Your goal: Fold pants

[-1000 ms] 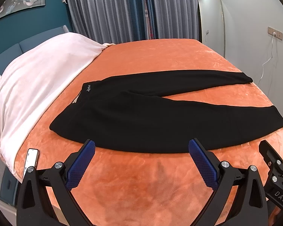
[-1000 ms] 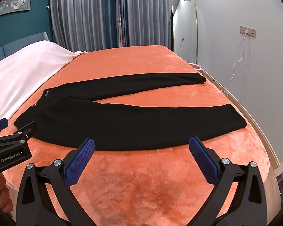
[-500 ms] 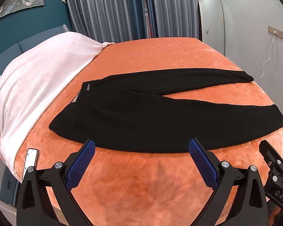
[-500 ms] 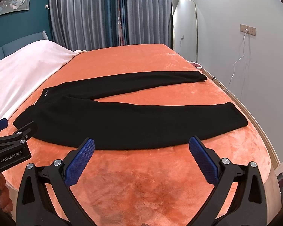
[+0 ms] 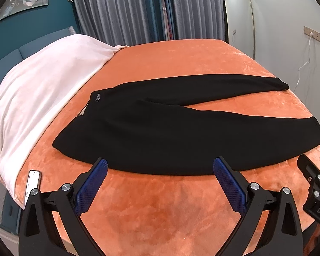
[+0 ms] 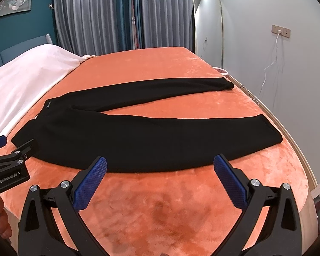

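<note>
Two wide-open, empty claws, left gripper [image 5: 157,168] and right gripper [image 6: 160,167], hover at six o'clock of black pants [image 5: 181,132] lying flat, unfolded on an orange bed [image 5: 181,59], folding not yet begun.

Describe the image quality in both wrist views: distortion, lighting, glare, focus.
Left wrist view: strong fisheye bending with dark corner vignette; even indoor light; the black pants show almost no fabric detail; the open left gripper is sharp. Right wrist view: same bending, curving the bed edge; mild sheen on the orange blanket; the mirror reflects pale light; the open right gripper is in focus.
</note>
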A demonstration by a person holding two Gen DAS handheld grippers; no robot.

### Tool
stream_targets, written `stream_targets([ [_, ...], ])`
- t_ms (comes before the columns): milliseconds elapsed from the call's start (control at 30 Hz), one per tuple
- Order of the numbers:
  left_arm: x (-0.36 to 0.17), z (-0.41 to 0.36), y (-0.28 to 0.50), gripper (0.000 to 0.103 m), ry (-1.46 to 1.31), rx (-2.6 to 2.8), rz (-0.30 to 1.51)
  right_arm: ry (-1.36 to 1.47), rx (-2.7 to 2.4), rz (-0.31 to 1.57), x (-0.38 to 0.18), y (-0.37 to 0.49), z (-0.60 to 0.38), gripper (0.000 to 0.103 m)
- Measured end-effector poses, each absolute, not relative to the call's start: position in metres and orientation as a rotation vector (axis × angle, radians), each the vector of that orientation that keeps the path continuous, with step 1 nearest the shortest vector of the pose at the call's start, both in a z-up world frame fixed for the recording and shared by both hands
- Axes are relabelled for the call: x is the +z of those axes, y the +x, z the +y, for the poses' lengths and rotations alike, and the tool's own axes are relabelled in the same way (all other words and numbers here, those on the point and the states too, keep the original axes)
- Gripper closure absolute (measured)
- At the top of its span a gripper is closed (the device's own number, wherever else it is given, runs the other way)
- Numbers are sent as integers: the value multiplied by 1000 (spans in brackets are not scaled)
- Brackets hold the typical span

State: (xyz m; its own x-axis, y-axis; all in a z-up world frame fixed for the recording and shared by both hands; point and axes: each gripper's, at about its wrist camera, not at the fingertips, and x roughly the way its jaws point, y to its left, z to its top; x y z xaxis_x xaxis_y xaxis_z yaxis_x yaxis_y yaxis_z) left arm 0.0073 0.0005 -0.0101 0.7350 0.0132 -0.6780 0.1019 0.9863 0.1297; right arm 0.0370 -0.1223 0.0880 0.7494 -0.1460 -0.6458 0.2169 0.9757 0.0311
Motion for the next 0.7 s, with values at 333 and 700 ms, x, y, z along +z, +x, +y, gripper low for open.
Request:
stream_targets([
  [333, -15, -2, 19, 5, 171, -45, 751, 101, -185, 716, 78, 49, -122, 5],
  [700, -5, 55, 92, 5, -17, -62, 754, 64, -222, 649, 95, 129, -224, 5],
])
